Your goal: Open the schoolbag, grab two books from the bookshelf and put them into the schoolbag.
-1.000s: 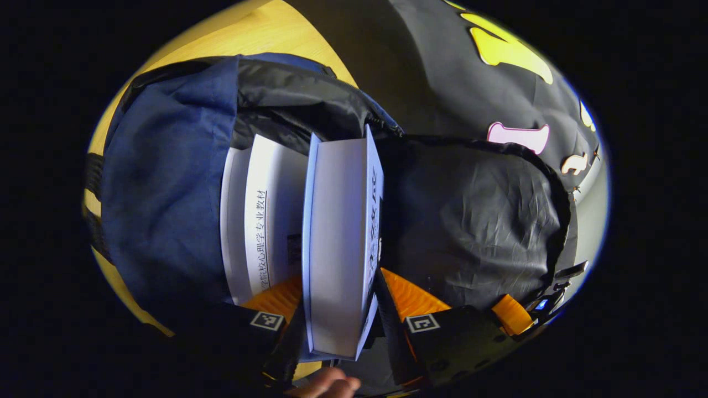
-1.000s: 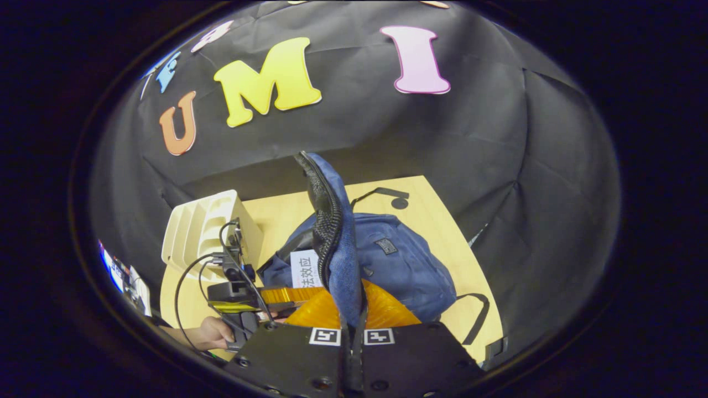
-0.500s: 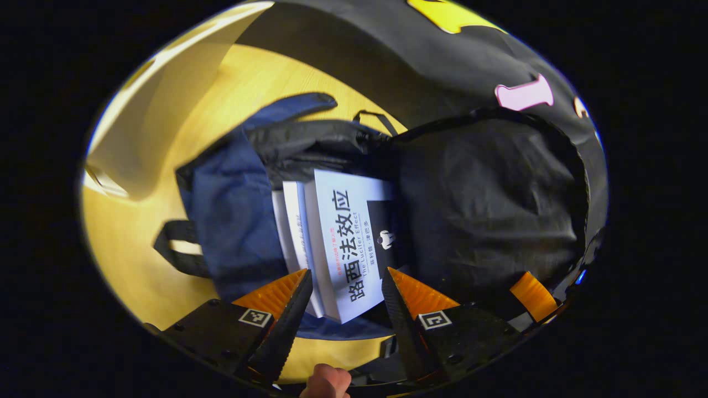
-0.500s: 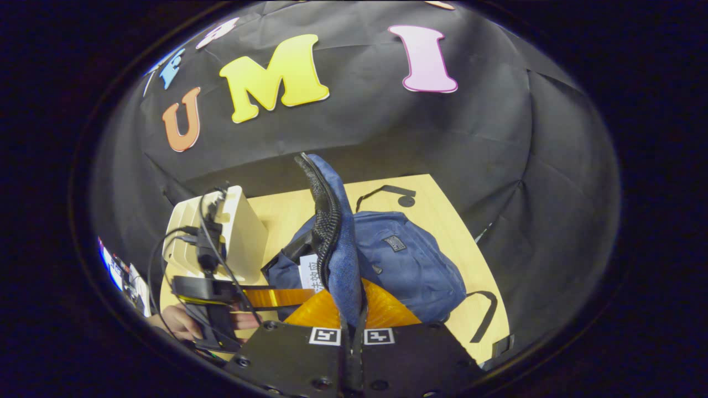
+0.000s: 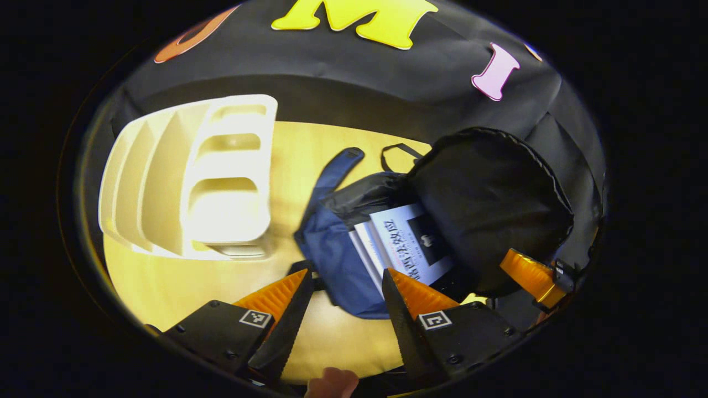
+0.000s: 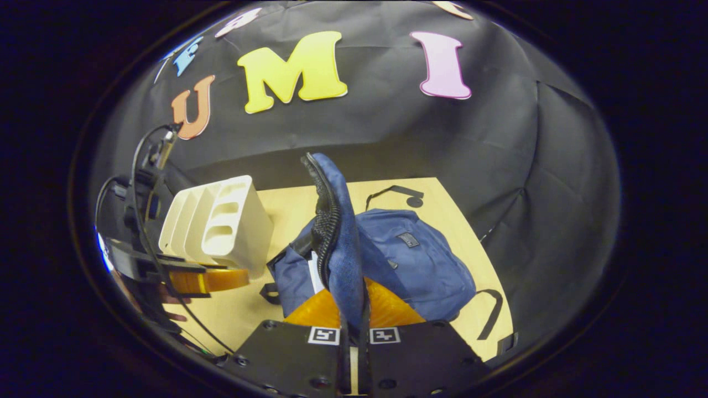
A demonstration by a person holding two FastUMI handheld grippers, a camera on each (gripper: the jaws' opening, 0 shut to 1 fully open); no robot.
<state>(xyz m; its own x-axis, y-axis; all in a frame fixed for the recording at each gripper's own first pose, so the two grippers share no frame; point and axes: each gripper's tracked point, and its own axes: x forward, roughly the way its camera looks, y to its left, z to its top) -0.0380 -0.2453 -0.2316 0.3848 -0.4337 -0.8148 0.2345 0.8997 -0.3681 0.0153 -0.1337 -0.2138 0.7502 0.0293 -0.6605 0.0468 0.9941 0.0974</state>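
Schoolbag (image 5: 332, 254) lies open on the wooden table (image 5: 232, 282), just right of the cream bookshelf (image 5: 188, 177). Left gripper view looks into the mouth: two books (image 5: 398, 243) lie inside side by side, covers up, black lining of the raised flap (image 5: 492, 204) arching over them on the side away from the bookshelf. Left gripper (image 5: 345, 282) hangs above the bag's near edge, jaws spread wide, holding nothing. Right gripper view gives the outside instead: blue front panel with small patch (image 6: 409, 260), straps trailing onto the table past the bag. Right gripper (image 6: 351, 301) has its fingers closed tight on the flap's zipper edge (image 6: 332, 221), holding it upright over the bag. Left gripper (image 6: 204, 279) shows there just in front of the bookshelf, apart from the bag. Bare table between bookshelf and bag, and in front of both.
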